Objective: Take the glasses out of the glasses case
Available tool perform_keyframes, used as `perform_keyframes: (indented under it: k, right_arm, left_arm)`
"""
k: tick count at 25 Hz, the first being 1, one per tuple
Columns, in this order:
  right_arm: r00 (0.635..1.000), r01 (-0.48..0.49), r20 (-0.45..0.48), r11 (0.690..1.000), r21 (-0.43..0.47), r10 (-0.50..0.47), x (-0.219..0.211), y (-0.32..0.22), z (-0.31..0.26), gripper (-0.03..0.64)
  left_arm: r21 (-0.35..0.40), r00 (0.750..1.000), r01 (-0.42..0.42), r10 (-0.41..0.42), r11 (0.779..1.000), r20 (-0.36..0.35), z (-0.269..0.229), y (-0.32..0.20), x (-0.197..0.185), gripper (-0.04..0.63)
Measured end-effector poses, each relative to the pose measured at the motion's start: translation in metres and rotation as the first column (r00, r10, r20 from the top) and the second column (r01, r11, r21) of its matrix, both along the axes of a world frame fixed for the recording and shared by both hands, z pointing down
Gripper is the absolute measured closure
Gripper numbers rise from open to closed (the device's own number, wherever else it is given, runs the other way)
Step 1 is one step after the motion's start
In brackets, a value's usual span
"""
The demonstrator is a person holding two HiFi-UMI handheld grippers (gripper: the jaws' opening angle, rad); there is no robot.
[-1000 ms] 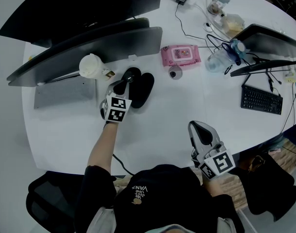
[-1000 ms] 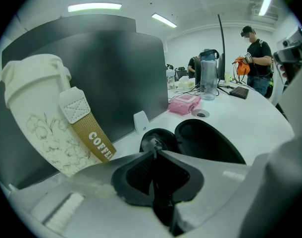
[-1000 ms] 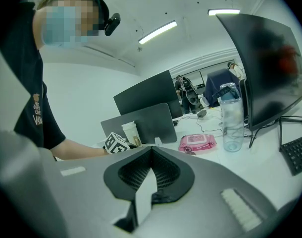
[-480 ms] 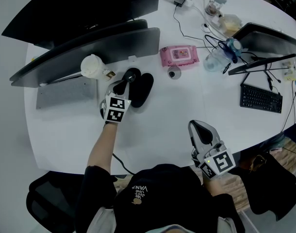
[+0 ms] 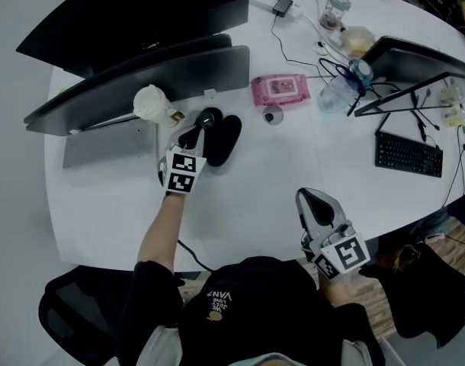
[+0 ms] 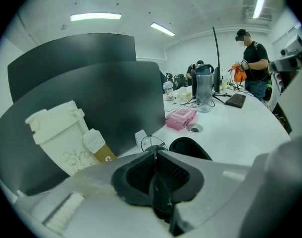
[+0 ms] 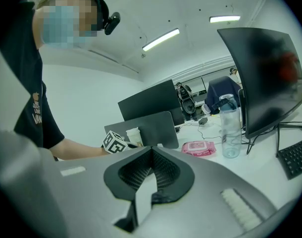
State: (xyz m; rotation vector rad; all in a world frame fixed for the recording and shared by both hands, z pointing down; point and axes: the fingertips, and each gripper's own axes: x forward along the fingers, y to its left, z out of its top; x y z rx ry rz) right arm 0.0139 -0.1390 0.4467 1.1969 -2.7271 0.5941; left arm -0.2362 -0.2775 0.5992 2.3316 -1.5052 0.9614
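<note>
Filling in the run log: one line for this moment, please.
left claw: shut on glasses at open case | right claw: shut, empty

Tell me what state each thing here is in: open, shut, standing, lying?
left gripper: shut on the glasses.
right gripper: shut, empty.
glasses: pinched at the left gripper's tips.
glasses case: lying on the table, apparently open.
paper cup: upright, lid on.
water bottle: upright, capped.
wipes pack: flat, flap closed.
</note>
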Motion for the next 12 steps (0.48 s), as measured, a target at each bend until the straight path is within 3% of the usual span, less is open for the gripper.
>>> perform_keyframes:
  k: [12]
  right_arm:
    - [0.999, 0.029, 0.019, 0.999, 0.042, -0.029, 0.012, 0.021, -0.017, 0.615]
  left_arm:
    - [0.063, 1.0, 0.015, -0.015, 0.998, 0.002, -0.04, 0.025, 0.011, 0.577]
